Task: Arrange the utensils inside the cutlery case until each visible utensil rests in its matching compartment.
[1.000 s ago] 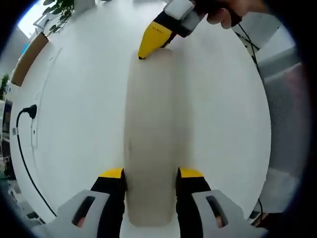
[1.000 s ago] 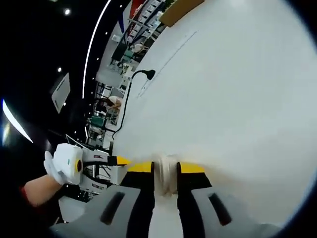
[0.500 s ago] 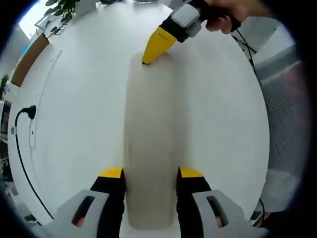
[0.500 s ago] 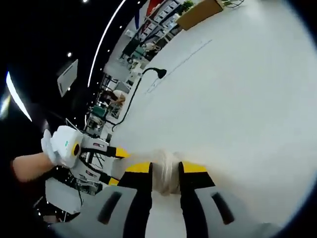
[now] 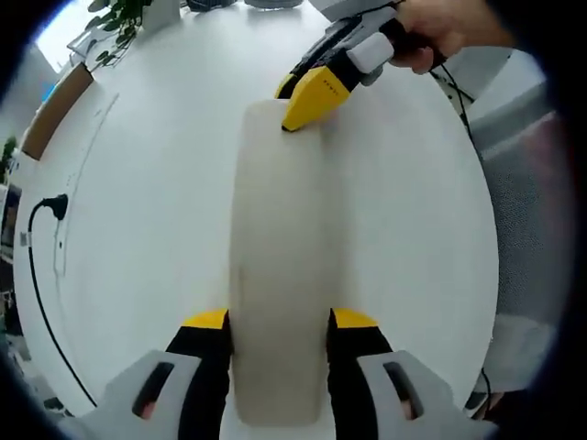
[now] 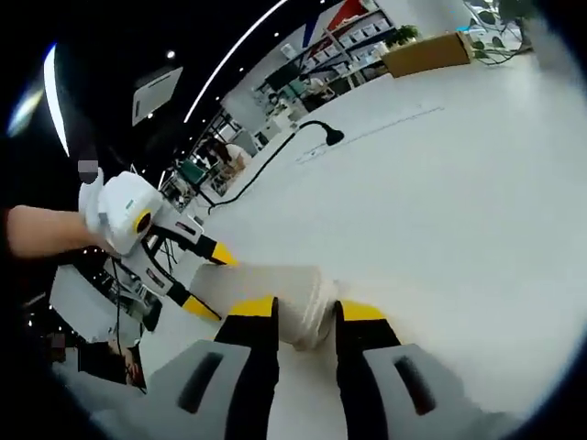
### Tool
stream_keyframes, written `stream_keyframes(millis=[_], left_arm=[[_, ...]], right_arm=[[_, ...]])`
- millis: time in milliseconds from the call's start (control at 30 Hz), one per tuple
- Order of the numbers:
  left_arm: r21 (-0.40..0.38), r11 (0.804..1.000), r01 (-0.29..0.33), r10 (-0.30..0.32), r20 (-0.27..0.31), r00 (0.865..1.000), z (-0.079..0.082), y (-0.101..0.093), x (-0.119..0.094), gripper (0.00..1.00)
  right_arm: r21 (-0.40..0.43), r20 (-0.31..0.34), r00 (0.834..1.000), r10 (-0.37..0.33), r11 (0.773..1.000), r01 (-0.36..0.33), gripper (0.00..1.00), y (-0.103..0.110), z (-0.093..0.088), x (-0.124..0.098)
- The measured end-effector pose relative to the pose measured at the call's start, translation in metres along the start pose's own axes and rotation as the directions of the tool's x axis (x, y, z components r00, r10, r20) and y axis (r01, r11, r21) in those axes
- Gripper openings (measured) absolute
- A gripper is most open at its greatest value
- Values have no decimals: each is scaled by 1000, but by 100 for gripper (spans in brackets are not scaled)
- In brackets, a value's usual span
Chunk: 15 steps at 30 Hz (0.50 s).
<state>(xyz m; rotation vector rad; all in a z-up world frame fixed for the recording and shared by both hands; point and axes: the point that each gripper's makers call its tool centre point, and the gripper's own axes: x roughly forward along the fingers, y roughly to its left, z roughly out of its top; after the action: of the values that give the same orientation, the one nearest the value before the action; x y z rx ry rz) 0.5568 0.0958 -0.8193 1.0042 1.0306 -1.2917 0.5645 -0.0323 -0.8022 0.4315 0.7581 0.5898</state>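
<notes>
A long pale beige cutlery case with its lid closed runs straight away from me in the left gripper view, above a white table. My left gripper is shut on its near end, the jaws pressed against both sides. The right gripper grips the far end with yellow fingertips, a hand behind it. In the right gripper view my right gripper is shut on the case, which stretches left to the left gripper. No utensils are visible.
A black cable with a plug lies at the table's left side, seen again as the plug. A wooden box and a plant stand at the far edge. Shelving fills the room beyond.
The right gripper has rolled and swung on the far end of the case. Its view has turned, so the case's length and the left gripper show more. The left gripper holds still.
</notes>
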Motion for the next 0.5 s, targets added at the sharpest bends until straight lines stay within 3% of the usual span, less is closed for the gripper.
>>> stream_keyframes(millis=[67, 100, 233, 333, 500], left_arm=[[-142, 990, -1, 2, 9, 1000, -4, 1, -4, 43], [-210, 977, 24, -14, 48, 999, -3, 1, -7, 44], [-315, 949, 19, 11, 91, 996, -18, 8, -22, 47], [-438, 899, 17, 53, 145, 988, -30, 17, -38, 51], [-568, 822, 42, 77, 184, 980, -51, 20, -49, 53]], right_arm=[[-4, -8, 1000, 0, 1000, 0, 21, -1, 0, 0], [-12, -10, 1000, 2, 1000, -2, 21, -1, -1, 0], [9, -15, 1000, 3, 1000, -3, 23, -1, -3, -2], [-5, -27, 1000, -3, 1000, 3, 24, 1, -3, -2], [-58, -71, 997, -6, 998, 2, 28, 4, -5, -1]])
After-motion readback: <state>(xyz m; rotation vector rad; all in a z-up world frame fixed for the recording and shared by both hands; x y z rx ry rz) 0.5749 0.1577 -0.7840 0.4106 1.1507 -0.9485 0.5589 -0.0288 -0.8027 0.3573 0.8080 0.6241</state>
